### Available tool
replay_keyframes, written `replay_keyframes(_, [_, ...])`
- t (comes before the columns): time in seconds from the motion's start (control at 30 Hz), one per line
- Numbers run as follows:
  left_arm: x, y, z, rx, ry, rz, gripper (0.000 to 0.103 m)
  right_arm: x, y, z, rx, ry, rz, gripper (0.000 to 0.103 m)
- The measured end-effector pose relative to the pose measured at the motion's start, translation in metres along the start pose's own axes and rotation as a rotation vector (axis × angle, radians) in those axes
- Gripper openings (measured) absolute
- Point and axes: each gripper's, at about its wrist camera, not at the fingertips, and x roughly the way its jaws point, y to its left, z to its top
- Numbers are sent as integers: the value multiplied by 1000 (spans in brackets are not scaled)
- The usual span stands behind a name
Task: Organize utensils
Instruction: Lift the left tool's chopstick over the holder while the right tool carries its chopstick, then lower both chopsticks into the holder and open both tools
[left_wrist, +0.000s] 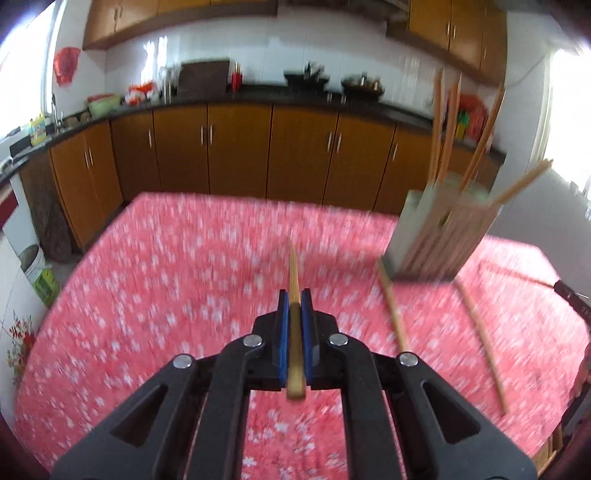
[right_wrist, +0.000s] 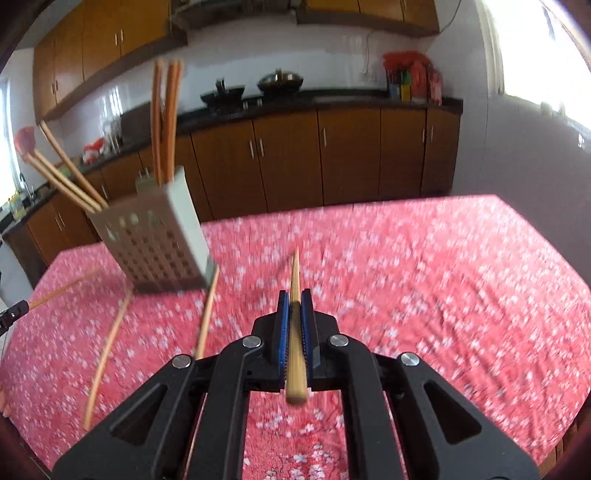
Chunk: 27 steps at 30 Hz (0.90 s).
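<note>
My left gripper (left_wrist: 294, 295) is shut on a wooden chopstick (left_wrist: 293, 266) that lies along its blue pads and points forward over the table. My right gripper (right_wrist: 294, 295) is likewise shut on a second chopstick (right_wrist: 295, 269). A grey perforated utensil holder (left_wrist: 439, 236) with several chopsticks standing in it sits to the right in the left wrist view. The same holder (right_wrist: 159, 247) appears at the left in the right wrist view. Two loose chopsticks (left_wrist: 393, 314) (left_wrist: 482, 328) lie on the cloth near the holder; in the right wrist view they show as loose chopsticks (right_wrist: 208, 310) (right_wrist: 109, 343).
The table wears a red floral cloth (left_wrist: 166, 277) (right_wrist: 443, 277). At the left edge of the right wrist view, the black tip of the other gripper (right_wrist: 13, 314) shows with its chopstick. Brown kitchen cabinets (left_wrist: 240, 147) and a counter with pans stand behind the table.
</note>
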Motion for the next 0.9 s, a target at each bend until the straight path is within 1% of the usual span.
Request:
replay_keyframes(0.03, [-7,-1,8,-8,-28,-7,8,-8,1,6,-1,-29,1,7])
replay_keyframes(0.1, [-19,-3,23,-24,-72,-21,8,-14,4,17,-2,-58,0,7])
replay_keyframes(0.23, [-36,-3,43,-29,-112,-62,7,-26,10,29,-2,-106,20,7])
replay_keyframes(0.33, [-46,-11,55,-3,-135,-88,7,-30,16,42,-4,-135,48,7])
replay_keyframes(0.4, [-53,-17,61,13,-148,-107,7,-38,22,52,-4,-163,81,7])
replay_keyframes(0.53, [-70,-35,75,39,-188,-159,7,-59,37,70,0,-223,151,7])
replay_keyframes(0.63, [-83,-53,87,47,-232,-210,7,-77,48,91,-1,-292,212,7])
replay_keyframes(0.7, [-90,-66,96,45,-263,-244,7,-83,54,102,-2,-331,238,7])
replay_keyframes(0.83, [-99,-94,119,22,-332,-309,7,-84,67,117,1,-379,268,7])
replay_keyframes(0.9, [-102,-107,130,12,-377,-318,7,-80,71,124,-2,-395,272,7])
